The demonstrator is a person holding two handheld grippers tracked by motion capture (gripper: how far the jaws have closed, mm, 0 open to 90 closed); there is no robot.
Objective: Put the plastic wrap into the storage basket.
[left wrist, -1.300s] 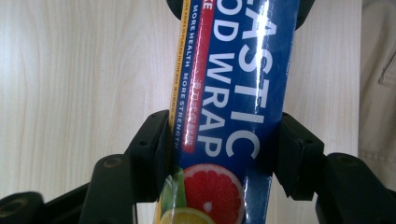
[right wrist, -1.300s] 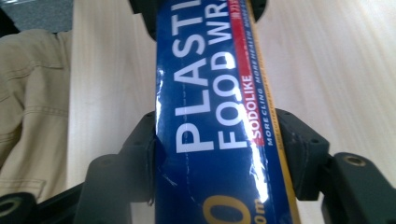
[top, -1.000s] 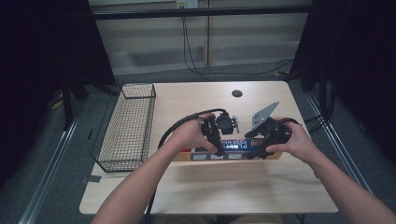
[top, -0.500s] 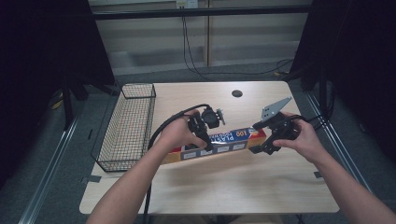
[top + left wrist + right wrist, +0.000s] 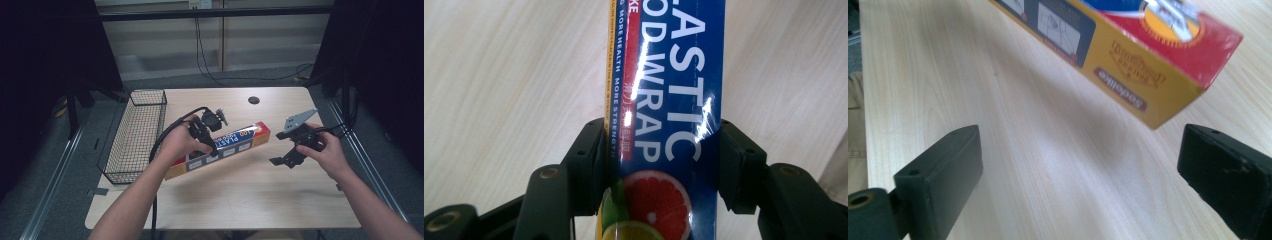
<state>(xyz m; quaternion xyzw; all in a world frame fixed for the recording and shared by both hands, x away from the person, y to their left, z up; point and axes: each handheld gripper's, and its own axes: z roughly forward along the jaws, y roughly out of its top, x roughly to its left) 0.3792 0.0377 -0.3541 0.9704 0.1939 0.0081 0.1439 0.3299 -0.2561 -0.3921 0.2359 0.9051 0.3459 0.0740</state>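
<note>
Cardboard box (image 5: 220, 149) in raised left tool (image 5: 205, 131)

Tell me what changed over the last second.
The right tool let go of the plastic wrap box; its jaws have just been opening and now stand apart from the box end. The left tool, shut on the box, carried it left toward the wire basket. The basket stayed put.

A long plastic wrap box (image 5: 220, 150) sits at the centre of the high view, slanting from lower left to upper right. Its top face is blue with white lettering and a citrus picture, its sides yellow, its upper-right end red, raised off the table.
</note>
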